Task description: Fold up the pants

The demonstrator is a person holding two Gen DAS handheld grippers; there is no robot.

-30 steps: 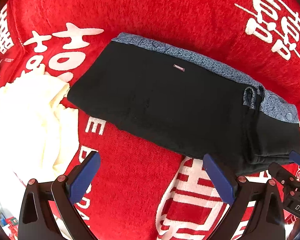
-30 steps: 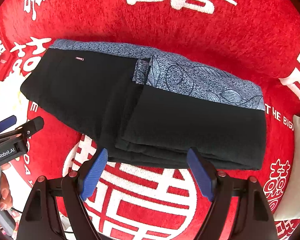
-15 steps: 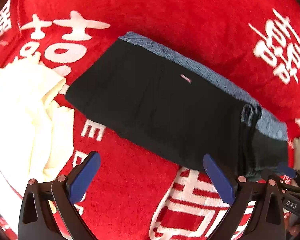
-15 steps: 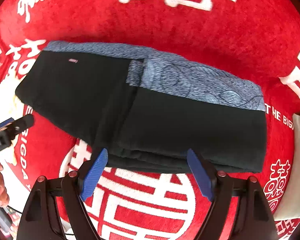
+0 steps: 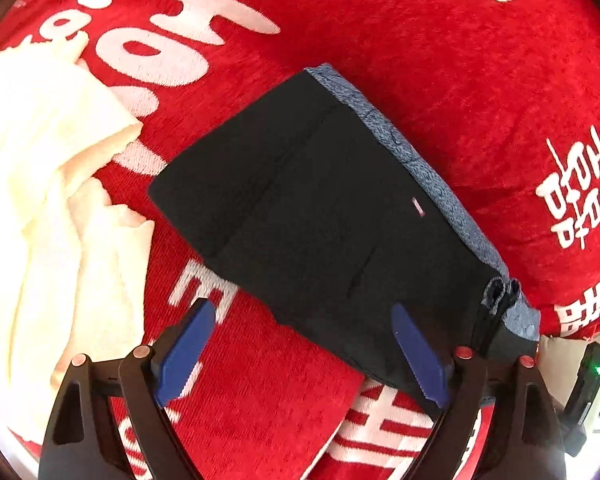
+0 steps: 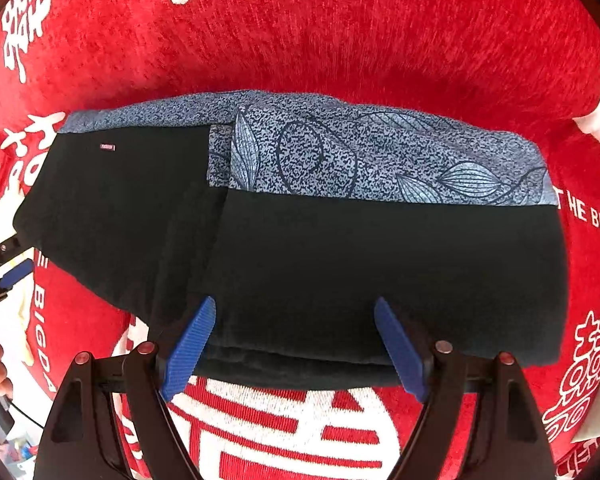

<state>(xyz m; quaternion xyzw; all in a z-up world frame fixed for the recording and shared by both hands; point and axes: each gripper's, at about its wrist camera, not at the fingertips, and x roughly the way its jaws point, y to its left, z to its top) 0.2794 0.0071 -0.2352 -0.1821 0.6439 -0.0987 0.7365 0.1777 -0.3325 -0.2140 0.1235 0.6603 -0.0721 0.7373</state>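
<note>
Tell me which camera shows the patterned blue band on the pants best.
The right wrist view: the blue band faces it, with its leaf print sharp across the black pants. The left wrist view shows it only as a narrow, blurred edge strip.

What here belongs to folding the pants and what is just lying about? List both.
Part of the job:
- black pants, folded, with blue patterned waistband
- left gripper, jaws open
- right gripper, jaws open

Just lying about:
- cream cloth, crumpled beside the pants
- red blanket underneath
</note>
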